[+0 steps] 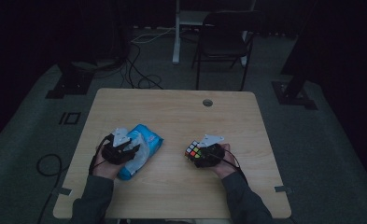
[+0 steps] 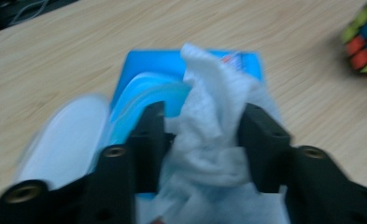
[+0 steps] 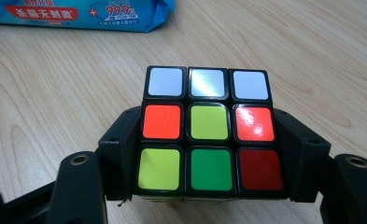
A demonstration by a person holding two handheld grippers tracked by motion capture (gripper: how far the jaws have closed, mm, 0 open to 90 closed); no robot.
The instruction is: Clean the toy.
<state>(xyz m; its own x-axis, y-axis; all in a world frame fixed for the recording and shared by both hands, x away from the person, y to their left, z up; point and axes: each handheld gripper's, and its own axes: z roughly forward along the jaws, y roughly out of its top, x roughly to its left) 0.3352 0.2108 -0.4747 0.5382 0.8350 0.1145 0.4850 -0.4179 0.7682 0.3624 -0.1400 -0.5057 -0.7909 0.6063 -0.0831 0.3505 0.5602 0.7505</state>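
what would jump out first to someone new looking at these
The puzzle cube, clamped between the right gripper's jaws at the table's right, its white, orange, green and red stickers bright in a dim room. Next, the white wipe pinched by the left gripper above the blue wipes pack.

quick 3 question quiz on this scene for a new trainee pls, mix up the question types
1. True or false: the right gripper has its jaws closed on two opposite sides of the puzzle cube.
2. What is pinched between the jaws of the left gripper? A) a white wipe B) a cable C) a pen
3. Fill in: the wipe comes out of the ___ packet lying on the wooden table.

Key: 1 true; 2 A; 3 blue.
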